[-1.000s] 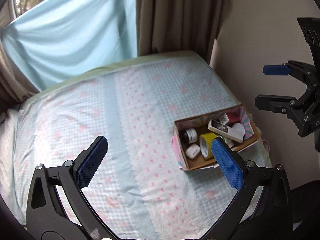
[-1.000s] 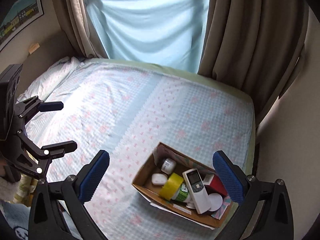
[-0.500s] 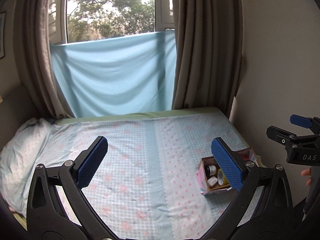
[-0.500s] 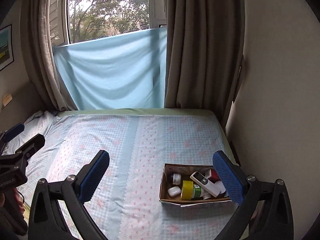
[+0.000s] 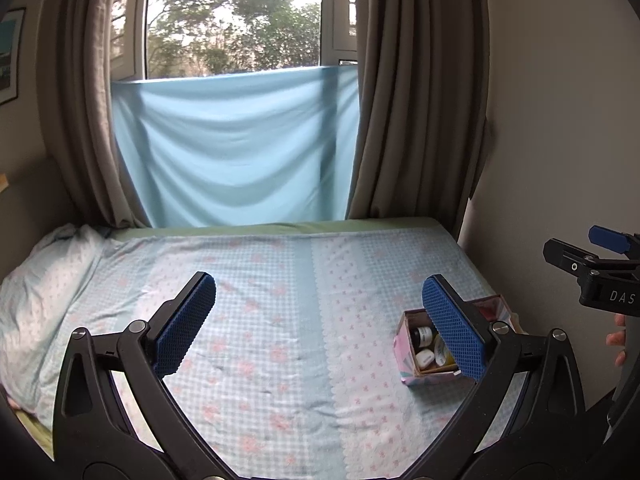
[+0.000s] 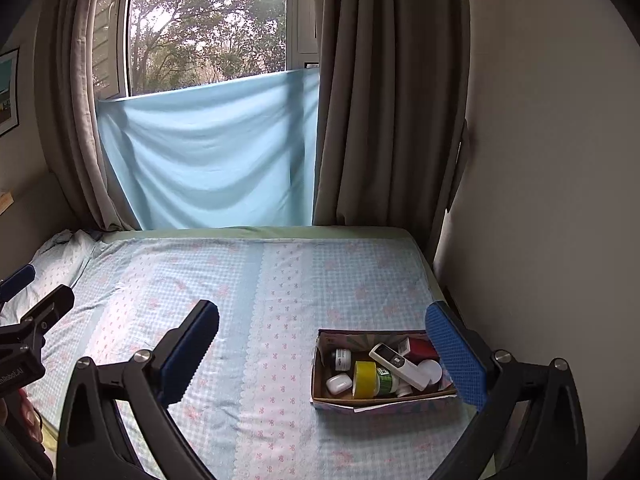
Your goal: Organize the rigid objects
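A small cardboard box (image 6: 320,376) sits on the bed near its right edge. It holds a white remote (image 6: 398,365), a yellow tape roll (image 6: 364,378), a white earbud case (image 6: 338,384), a small jar (image 6: 341,358), a red item (image 6: 420,347) and other small things. The box also shows in the left wrist view (image 5: 404,360), partly behind my left gripper's right finger. My left gripper (image 5: 320,328) is open and empty, held back from the bed. My right gripper (image 6: 322,344) is open and empty, held back from the box.
The bed (image 5: 280,320) has a light blue checked sheet with pink marks. A pillow (image 5: 36,292) lies at the left. A wall (image 6: 540,200) runs close along the bed's right side. Curtains and a blue cloth (image 5: 236,152) hang at the window behind.
Both grippers have pulled back and tilted up from looking down at the bed. The box now looks smaller and farther, and the window has come into view. Both stay open.
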`<state>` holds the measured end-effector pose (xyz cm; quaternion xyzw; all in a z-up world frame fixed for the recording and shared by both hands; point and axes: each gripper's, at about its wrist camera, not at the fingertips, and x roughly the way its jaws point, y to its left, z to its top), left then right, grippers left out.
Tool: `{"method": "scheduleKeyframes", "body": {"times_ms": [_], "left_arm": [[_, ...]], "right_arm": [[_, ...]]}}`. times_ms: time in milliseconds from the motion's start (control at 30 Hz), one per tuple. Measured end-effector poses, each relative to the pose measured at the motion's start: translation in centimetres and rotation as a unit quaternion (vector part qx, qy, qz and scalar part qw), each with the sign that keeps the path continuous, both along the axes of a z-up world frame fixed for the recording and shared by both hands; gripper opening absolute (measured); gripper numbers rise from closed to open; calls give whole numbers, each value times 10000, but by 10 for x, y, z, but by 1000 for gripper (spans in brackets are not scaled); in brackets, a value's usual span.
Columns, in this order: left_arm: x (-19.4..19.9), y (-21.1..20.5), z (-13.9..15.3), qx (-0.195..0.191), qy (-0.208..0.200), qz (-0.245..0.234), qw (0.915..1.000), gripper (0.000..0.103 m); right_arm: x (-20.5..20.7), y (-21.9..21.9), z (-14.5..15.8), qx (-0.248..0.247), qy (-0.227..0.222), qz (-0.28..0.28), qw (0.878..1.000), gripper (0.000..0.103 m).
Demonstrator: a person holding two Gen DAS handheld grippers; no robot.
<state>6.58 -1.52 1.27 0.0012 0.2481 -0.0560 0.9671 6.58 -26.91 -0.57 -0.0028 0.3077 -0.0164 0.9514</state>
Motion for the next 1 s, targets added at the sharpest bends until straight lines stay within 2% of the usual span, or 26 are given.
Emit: {"method": "scheduleKeyframes", "body": {"times_ms": [1000], "left_arm": [[4,-6,-4,88,42,46,9999,103]], "right_arm": [[6,1,0,-8,-42,25,10000,103]]}}
